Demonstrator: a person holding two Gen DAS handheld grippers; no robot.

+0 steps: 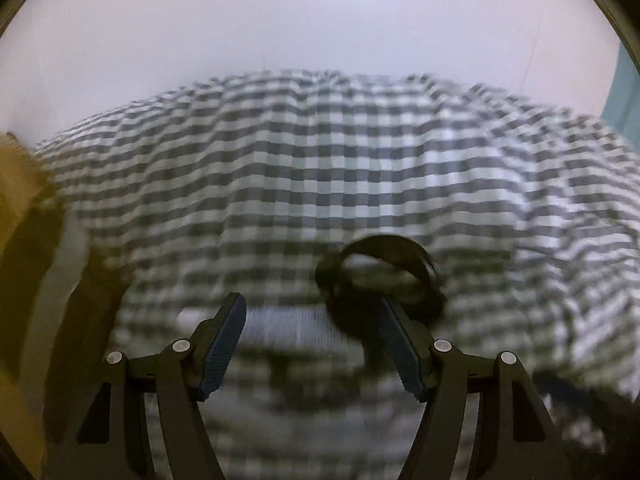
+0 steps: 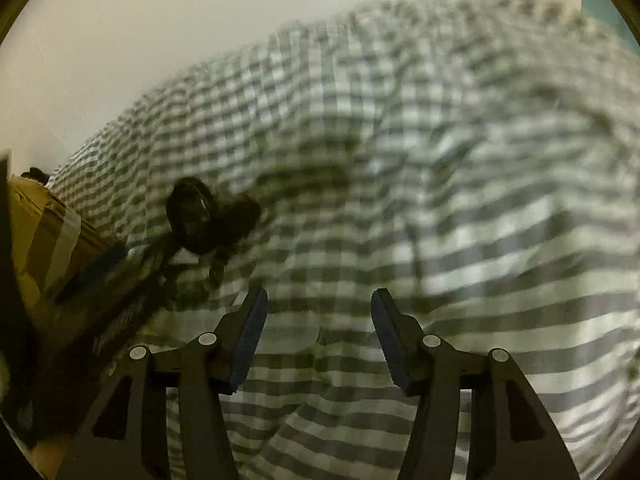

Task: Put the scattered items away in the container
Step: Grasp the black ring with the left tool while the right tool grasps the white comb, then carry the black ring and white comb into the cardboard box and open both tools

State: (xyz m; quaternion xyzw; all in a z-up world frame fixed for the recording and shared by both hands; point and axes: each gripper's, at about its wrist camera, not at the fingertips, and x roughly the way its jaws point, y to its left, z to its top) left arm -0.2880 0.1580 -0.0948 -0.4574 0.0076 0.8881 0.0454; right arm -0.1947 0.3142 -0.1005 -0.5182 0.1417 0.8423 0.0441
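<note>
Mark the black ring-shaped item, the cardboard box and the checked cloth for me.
black ring-shaped item (image 1: 384, 272): left wrist view, on its upper band.
cardboard box (image 2: 36, 232): right wrist view, on its taped side.
checked cloth (image 2: 440, 160): right wrist view, on a bare wrinkled stretch.

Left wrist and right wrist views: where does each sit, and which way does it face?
Left wrist: on the left claw, facing down along its fingers at the checked cloth and black band; claw open.
Right wrist: on the right claw, facing down at cloth; claw open, empty.
Shared: cloth, band, cardboard box.
</note>
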